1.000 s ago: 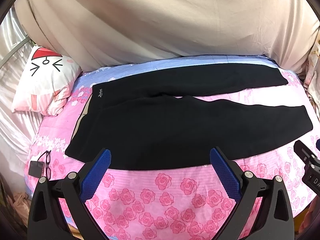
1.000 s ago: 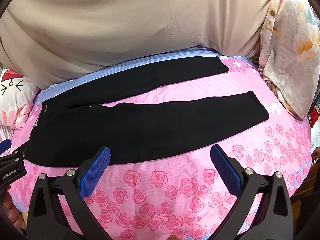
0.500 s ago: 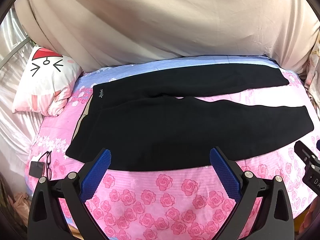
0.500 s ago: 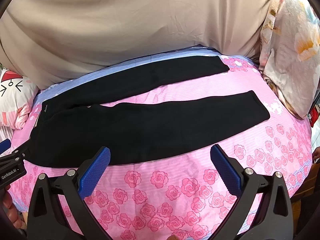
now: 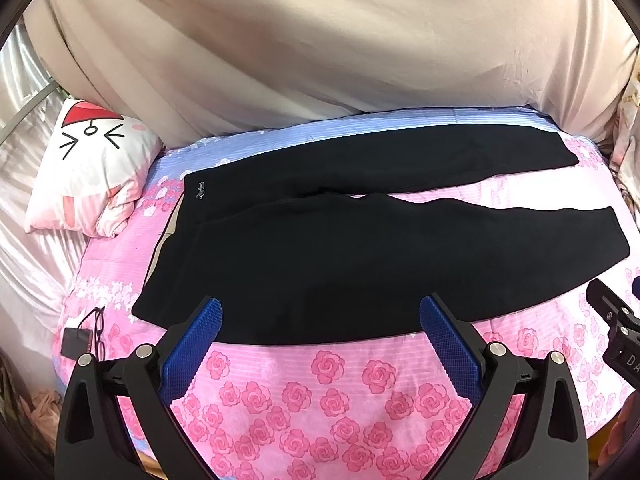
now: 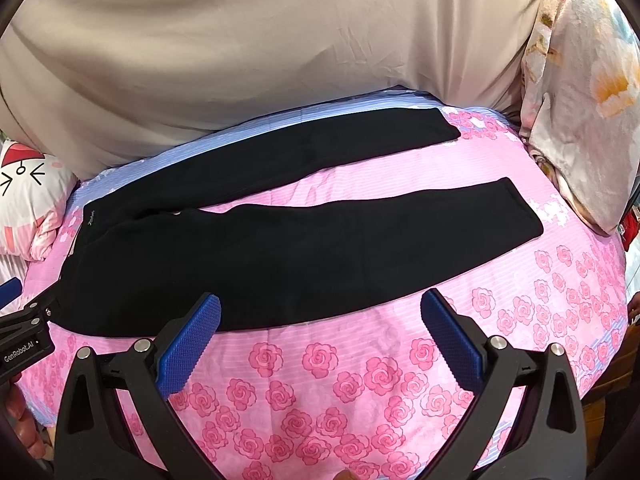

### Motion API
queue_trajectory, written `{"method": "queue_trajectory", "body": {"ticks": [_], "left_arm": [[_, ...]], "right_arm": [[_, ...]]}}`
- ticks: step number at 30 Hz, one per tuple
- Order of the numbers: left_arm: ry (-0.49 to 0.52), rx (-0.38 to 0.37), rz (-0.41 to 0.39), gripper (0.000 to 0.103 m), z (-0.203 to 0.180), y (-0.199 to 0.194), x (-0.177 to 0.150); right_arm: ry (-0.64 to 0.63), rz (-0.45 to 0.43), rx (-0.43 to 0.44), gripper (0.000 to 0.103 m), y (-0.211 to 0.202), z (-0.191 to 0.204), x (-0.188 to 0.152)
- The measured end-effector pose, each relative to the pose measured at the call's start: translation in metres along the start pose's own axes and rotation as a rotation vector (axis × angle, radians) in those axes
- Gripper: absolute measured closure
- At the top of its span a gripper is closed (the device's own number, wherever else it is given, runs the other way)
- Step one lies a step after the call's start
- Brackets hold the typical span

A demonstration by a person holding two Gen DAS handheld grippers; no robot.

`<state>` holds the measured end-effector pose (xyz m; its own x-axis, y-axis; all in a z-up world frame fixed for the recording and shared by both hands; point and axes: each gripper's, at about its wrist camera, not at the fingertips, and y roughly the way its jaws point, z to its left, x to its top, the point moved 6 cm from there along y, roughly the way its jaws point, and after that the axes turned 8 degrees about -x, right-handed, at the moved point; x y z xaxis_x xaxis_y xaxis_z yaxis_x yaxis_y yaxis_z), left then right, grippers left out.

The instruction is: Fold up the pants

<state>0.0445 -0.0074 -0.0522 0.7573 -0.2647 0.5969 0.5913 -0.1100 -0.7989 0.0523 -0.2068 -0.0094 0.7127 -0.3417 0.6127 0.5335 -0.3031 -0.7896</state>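
Note:
Black pants point(image 5: 340, 256) lie flat on the bed, waistband to the left, both legs spread apart toward the right; they also show in the right wrist view point(image 6: 280, 248). My left gripper point(image 5: 320, 320) is open and empty, hovering above the near edge of the pants by the waist and thigh. My right gripper point(image 6: 320, 316) is open and empty, above the near leg's front edge. Each gripper's body shows at the edge of the other's view.
The bed has a pink rose-print sheet point(image 5: 340, 400) and a beige cover point(image 5: 320, 40) at the back. A cat-face pillow point(image 5: 88, 164) lies at left. Glasses and a small dark object point(image 5: 86, 336) lie near the left edge. A floral pillow point(image 6: 580, 100) stands at right.
Both views have shifted only slightly; the pants lie as before and both grippers stay open.

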Motion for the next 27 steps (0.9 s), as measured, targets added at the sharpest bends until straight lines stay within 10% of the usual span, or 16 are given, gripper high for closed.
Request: {"method": "queue_trajectory", "body": {"ticks": [27], "left_arm": [[-0.006,0.005,0.014,0.005,0.007,0.013,0.005]], "right_arm": [[-0.022,0.029,-0.005,0.005,0.01,0.011,0.002]]}}
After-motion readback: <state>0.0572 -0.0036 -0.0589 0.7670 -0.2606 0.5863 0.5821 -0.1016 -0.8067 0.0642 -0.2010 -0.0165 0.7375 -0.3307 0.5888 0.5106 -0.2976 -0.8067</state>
